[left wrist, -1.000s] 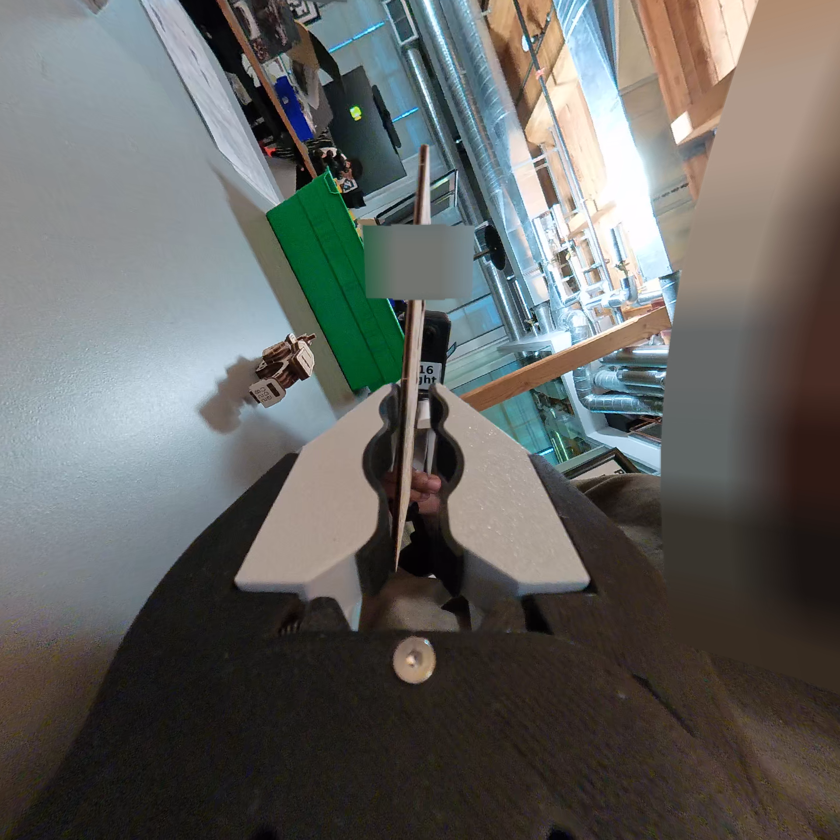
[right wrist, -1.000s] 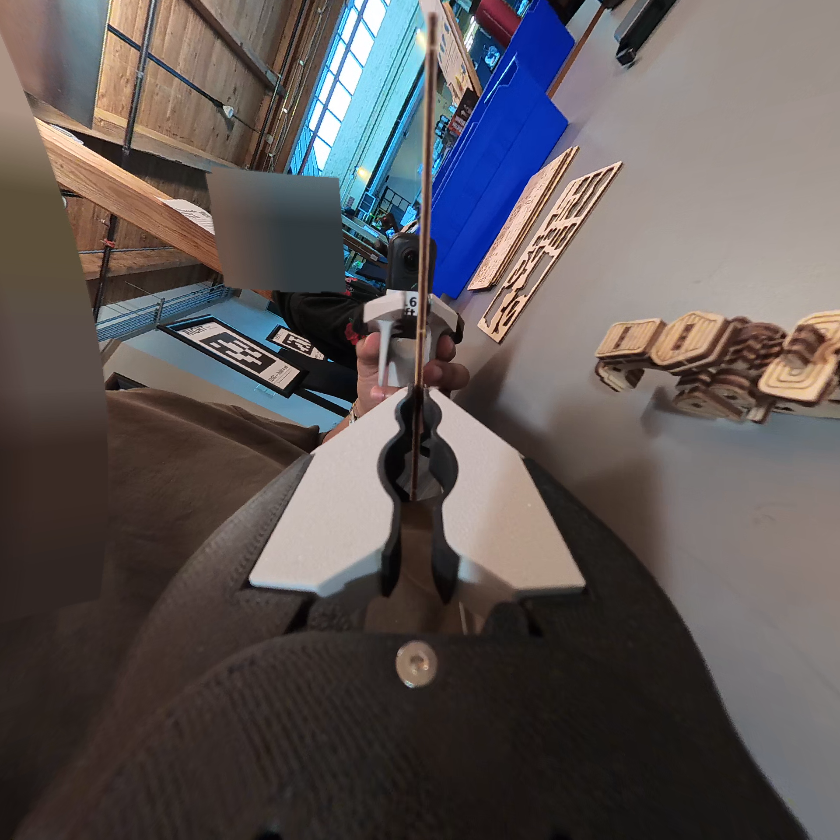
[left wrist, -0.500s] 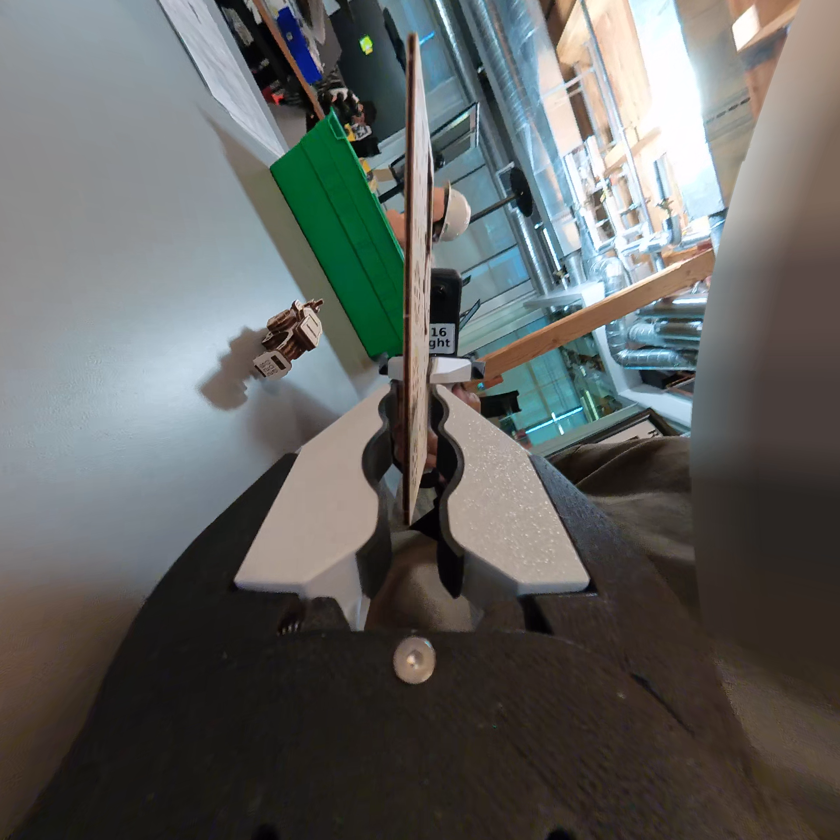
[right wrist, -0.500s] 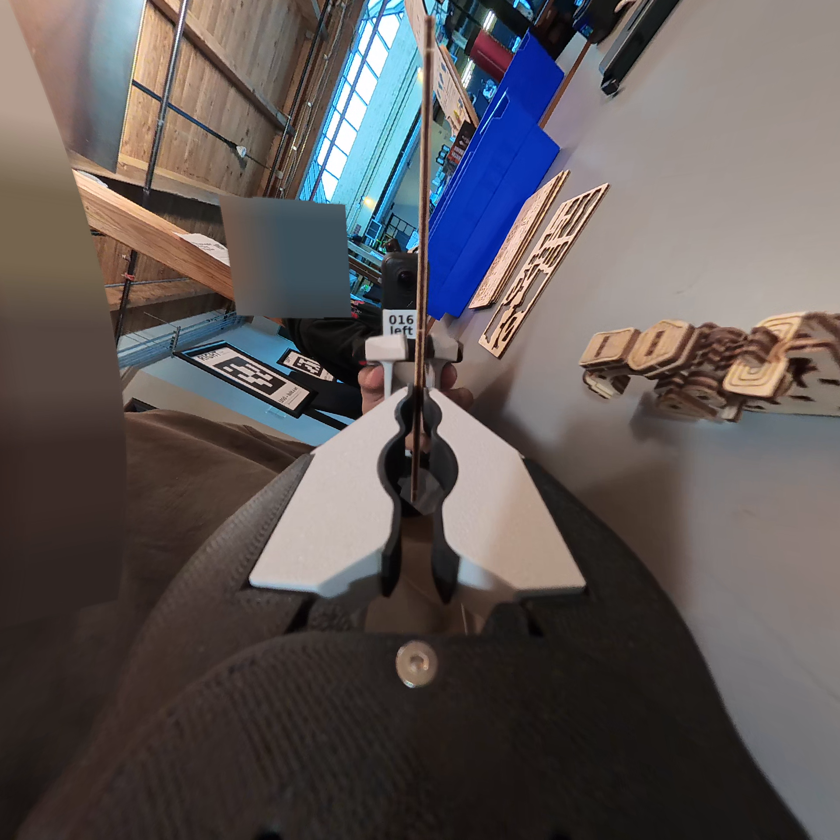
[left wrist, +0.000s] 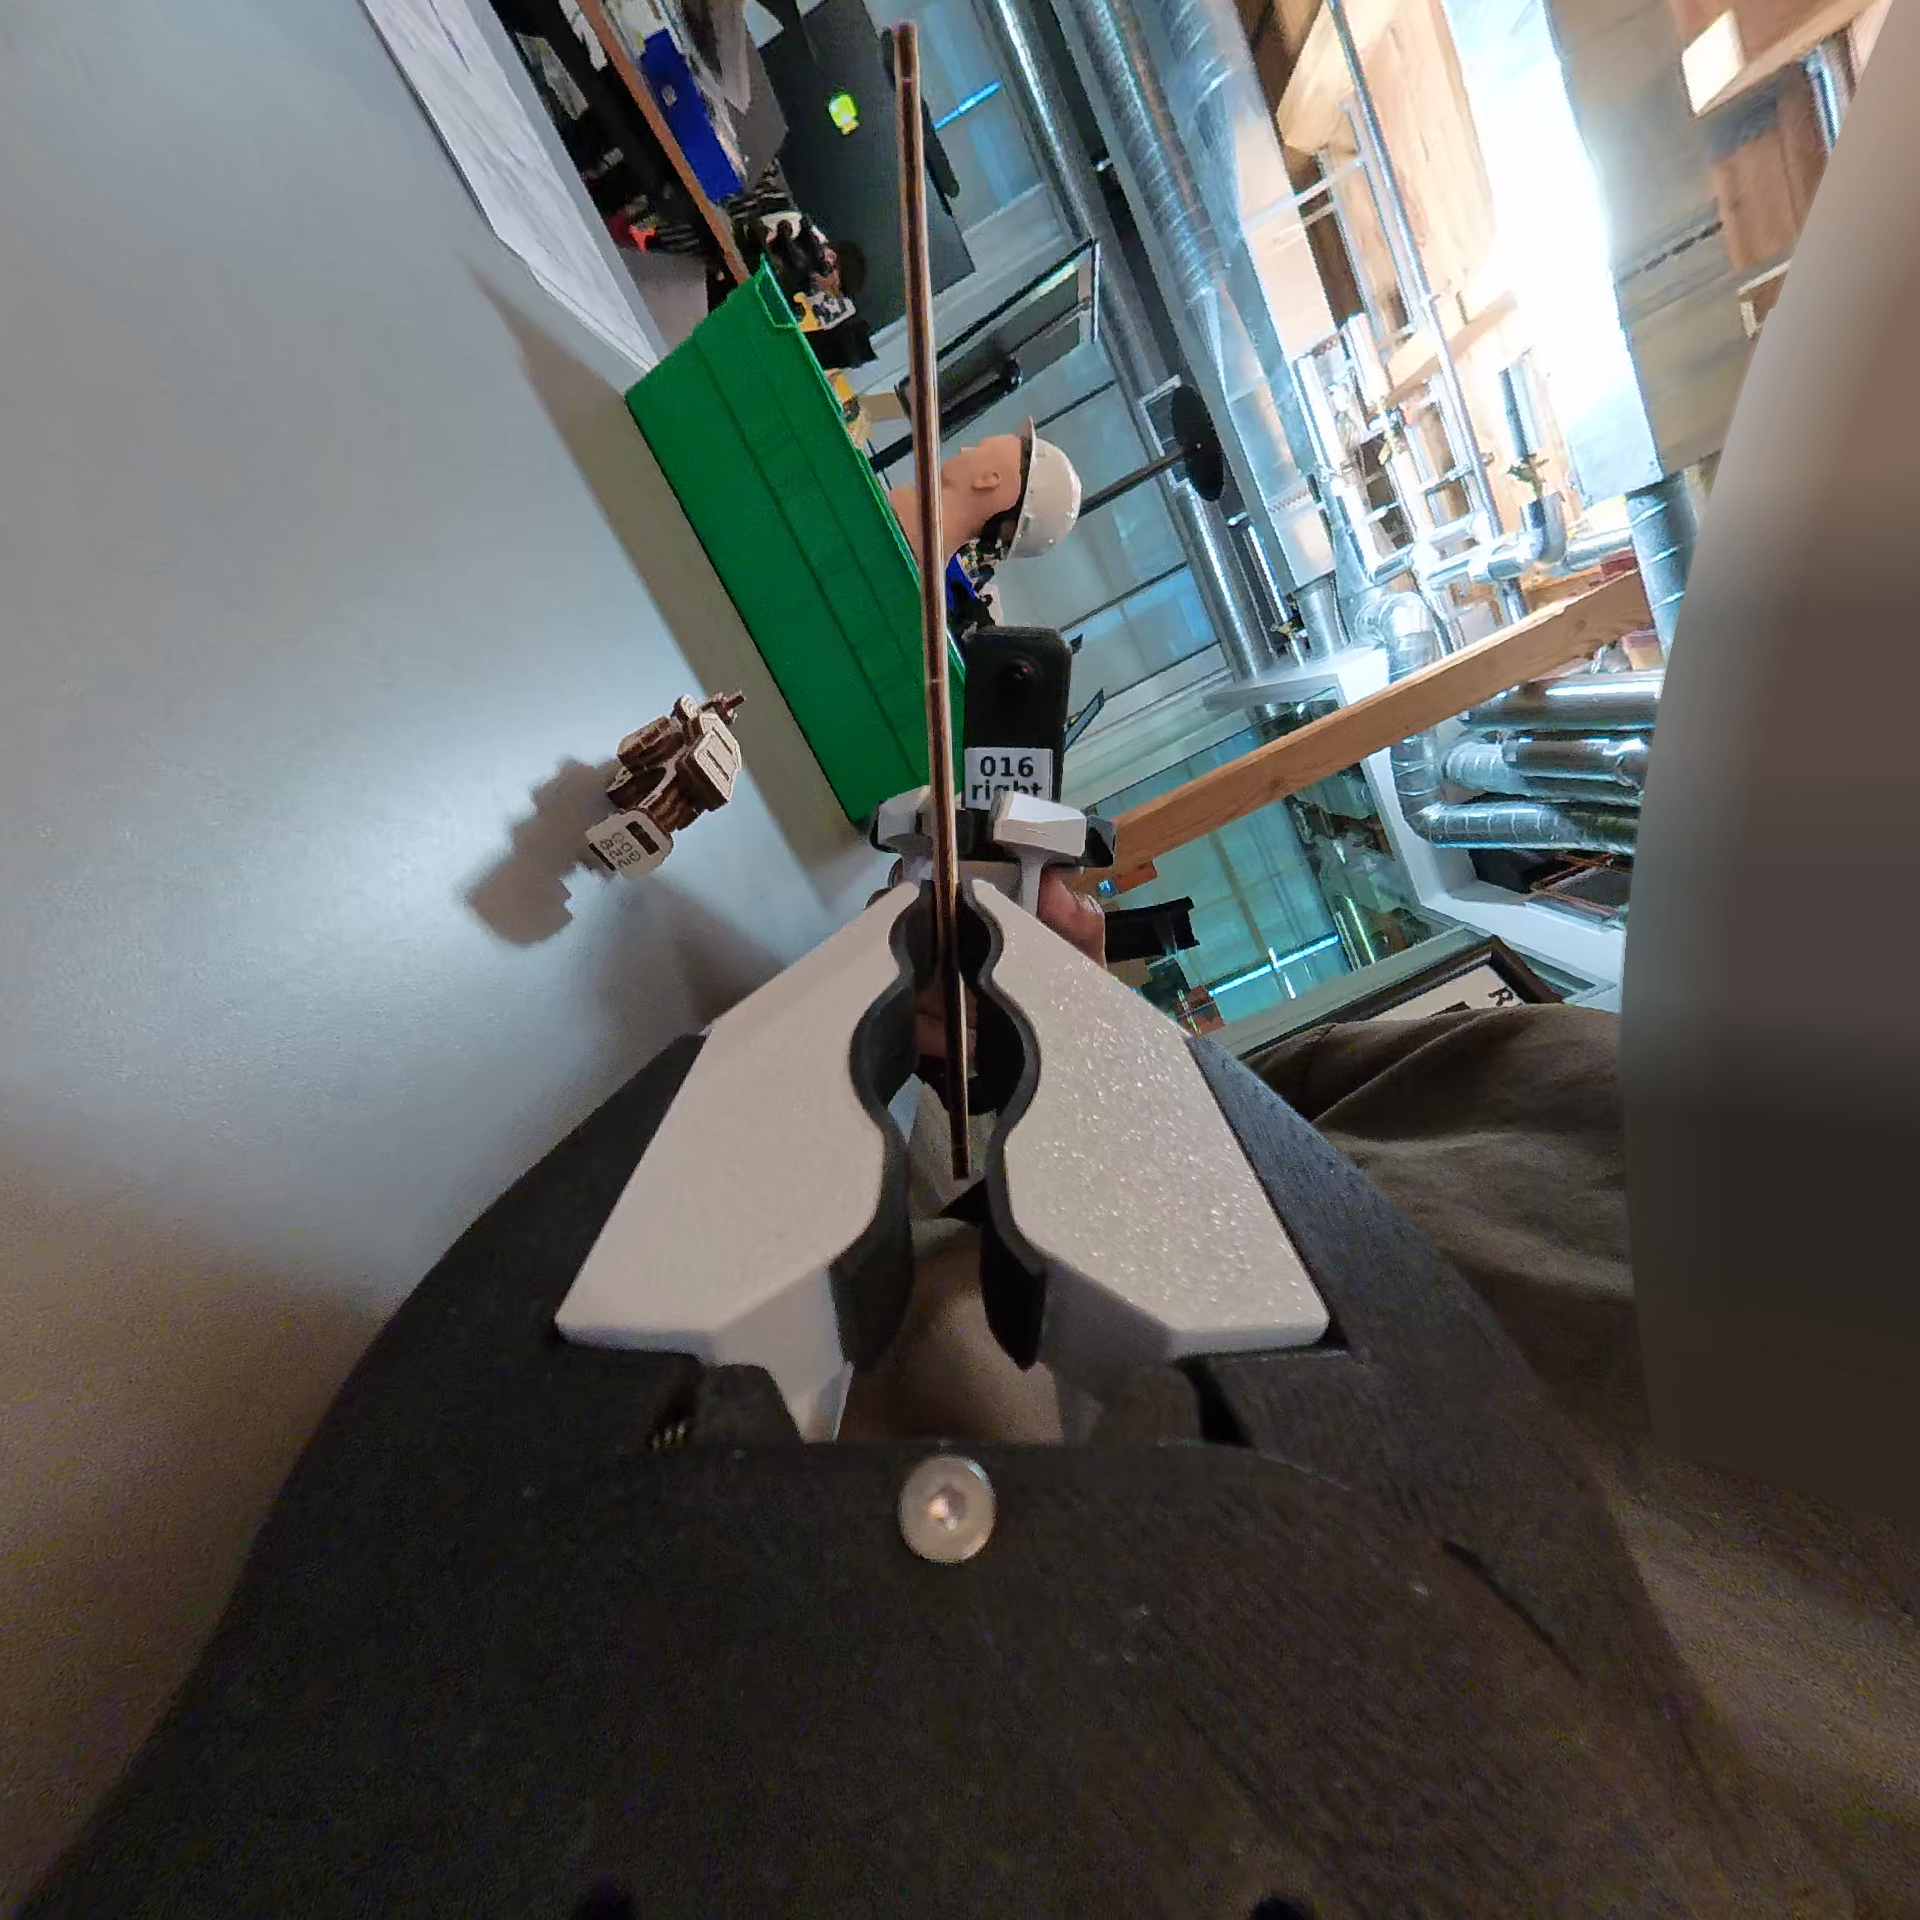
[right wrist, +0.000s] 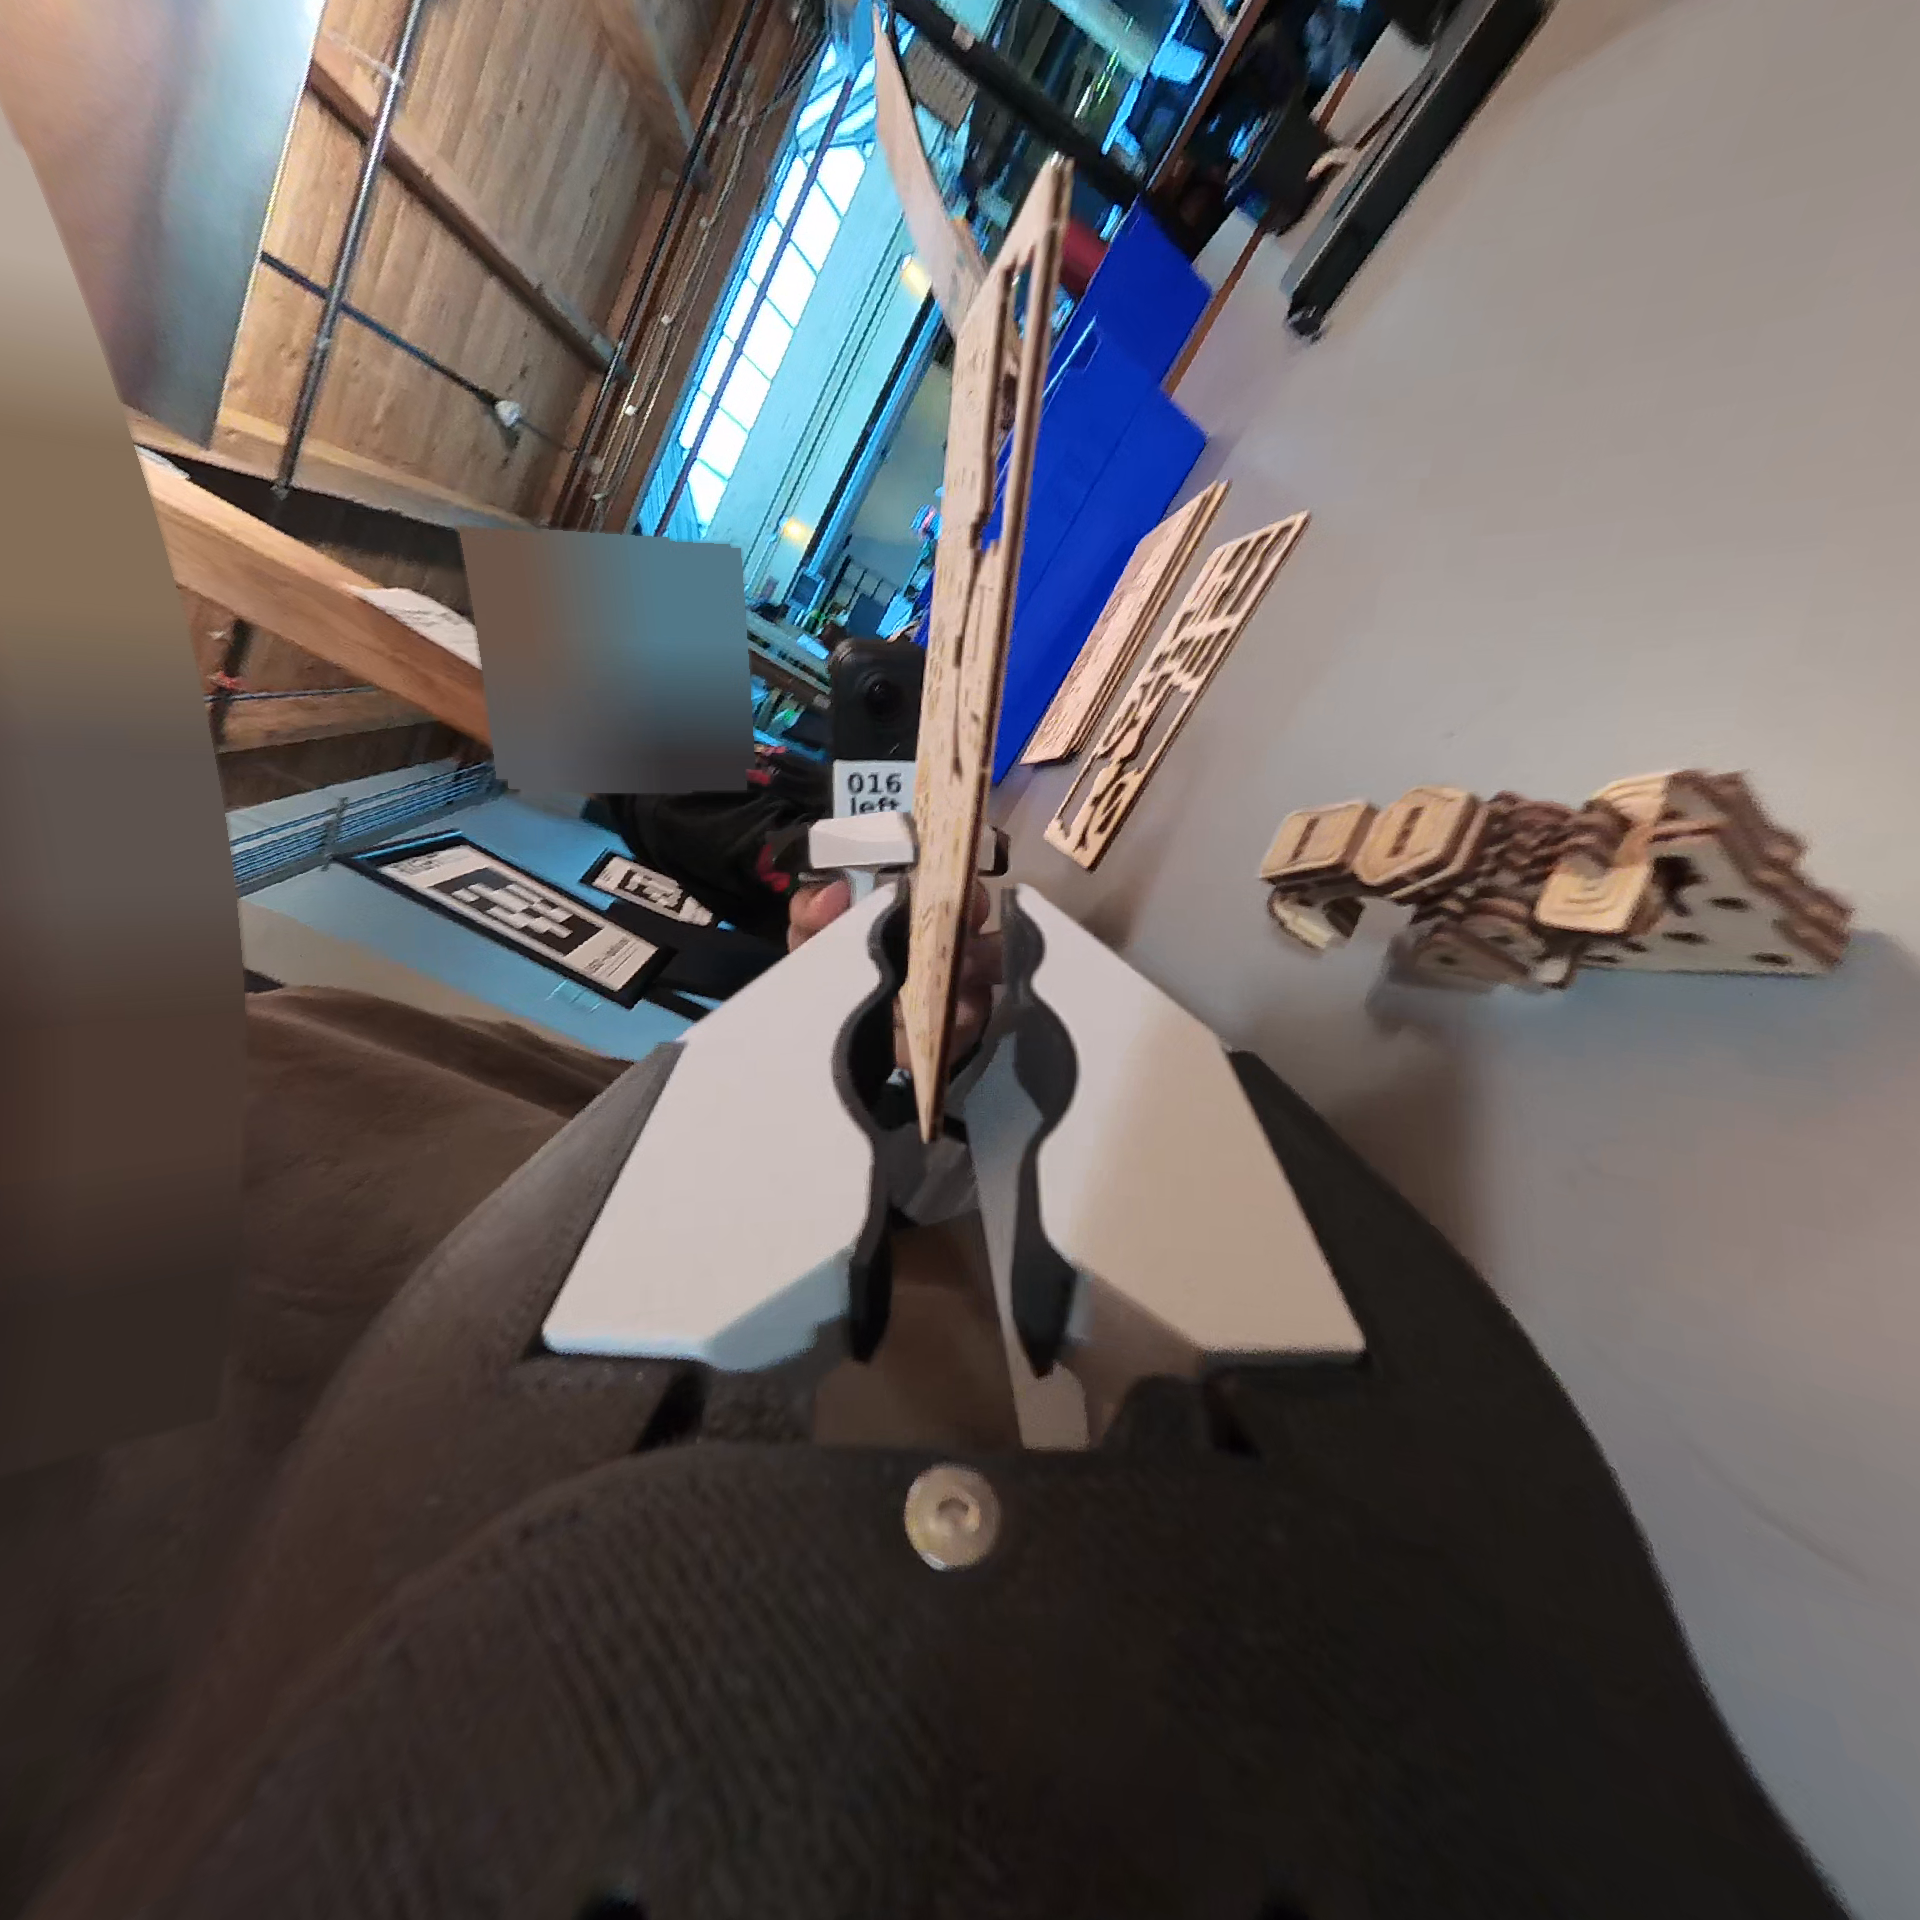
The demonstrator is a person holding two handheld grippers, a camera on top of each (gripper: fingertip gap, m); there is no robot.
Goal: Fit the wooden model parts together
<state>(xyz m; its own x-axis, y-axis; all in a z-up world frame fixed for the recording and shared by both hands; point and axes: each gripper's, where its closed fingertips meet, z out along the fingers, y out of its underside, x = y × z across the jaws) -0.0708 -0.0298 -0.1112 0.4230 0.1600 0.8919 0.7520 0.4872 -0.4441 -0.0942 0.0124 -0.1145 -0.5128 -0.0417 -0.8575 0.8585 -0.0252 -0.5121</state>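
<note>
A thin wooden parts sheet stands between my two grippers, which face each other above the grey table. My left gripper is shut on its near edge; the sheet is edge-on there. In the right wrist view the sheet is twisted and shows its cut face. My right gripper has its jaws slightly apart around it. The left gripper shows beyond, and the right gripper shows in the left wrist view. A part-built wooden model stands on the table, also seen in the left wrist view.
A green bin stands at the table's back. A blue bin stands on the other side, with two wooden parts sheets lying by it. A black flat object lies farther off. A person's brown sleeve fills the lower sides. The tips of one gripper are about 6 cm away from the tips of the other.
The right gripper's jaws have spread a little and the sheet, edge-on before, now sits twisted between them. The left gripper still grips it and has drawn slightly closer to the right one.
</note>
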